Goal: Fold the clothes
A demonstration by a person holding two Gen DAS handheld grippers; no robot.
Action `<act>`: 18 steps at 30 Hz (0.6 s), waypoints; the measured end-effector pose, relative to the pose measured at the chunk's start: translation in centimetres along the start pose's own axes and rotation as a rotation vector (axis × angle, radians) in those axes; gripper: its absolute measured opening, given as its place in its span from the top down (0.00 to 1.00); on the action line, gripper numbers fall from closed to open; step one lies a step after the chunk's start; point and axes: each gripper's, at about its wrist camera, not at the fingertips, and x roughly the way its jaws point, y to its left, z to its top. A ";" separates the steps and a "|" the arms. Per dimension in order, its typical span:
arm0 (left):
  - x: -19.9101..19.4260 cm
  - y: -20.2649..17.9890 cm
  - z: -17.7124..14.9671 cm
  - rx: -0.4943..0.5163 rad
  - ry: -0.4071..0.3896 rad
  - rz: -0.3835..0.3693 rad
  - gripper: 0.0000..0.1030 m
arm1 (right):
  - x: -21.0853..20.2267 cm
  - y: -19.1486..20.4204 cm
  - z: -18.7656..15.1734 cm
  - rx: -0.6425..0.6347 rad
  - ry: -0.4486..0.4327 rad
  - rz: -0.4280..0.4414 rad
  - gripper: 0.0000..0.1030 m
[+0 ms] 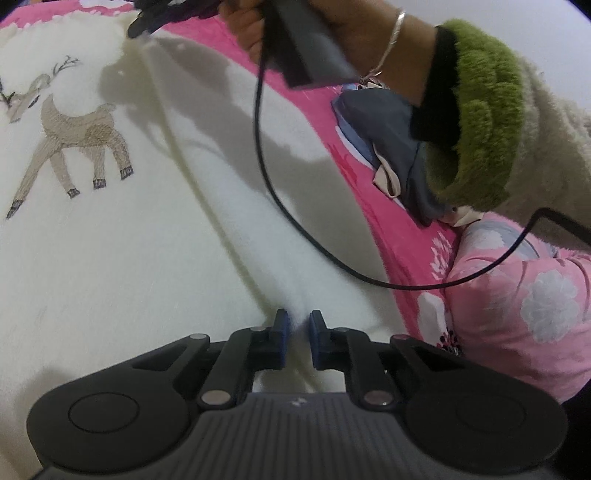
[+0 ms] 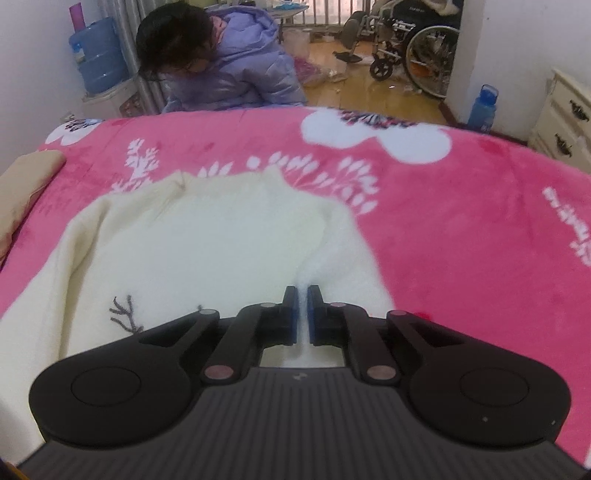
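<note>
We have a cream fleece sweater [image 2: 207,240] with an embroidered deer [image 1: 70,136] spread across the pink floral blanket [image 2: 461,206] on the bed. Both tools are pinching it. Our left gripper [image 1: 297,332] has its fingers drawn nearly together on a raised ridge of the cream fabric, and our right gripper [image 2: 302,306] is likewise closed down on a fold of white pile near the sweater's edge. In the left view the right hand [image 1: 332,29] and its green-cuffed sleeve [image 1: 480,118] reach over the garment, a black cable [image 1: 266,177] trailing across it.

The sweater looks soft, thick and light, so it should drape and sag rather than hold a crease; the plush pile probably grips the pads well but bunches easily. Seams, hem and shoulder lines are the sensible places to hold, since the doubled fabric there gives more to bite. Which part of the garment each pinch has is hard to tell, the fisheye views being blurred. The cable could drag across a fold.
</note>
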 end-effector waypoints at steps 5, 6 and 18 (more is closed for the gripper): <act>0.5 0.0 0.0 -0.011 0.010 0.012 0.89 | 1.6 -0.1 -0.8 0.014 0.025 0.032 0.96; 0.6 0.0 0.0 -0.013 0.012 0.014 0.89 | 2.0 -0.1 -1.0 0.017 0.036 0.037 0.96; 1.2 0.4 0.2 -0.084 0.026 0.014 0.80 | -13.9 -8.2 -1.6 0.290 -0.196 0.185 0.79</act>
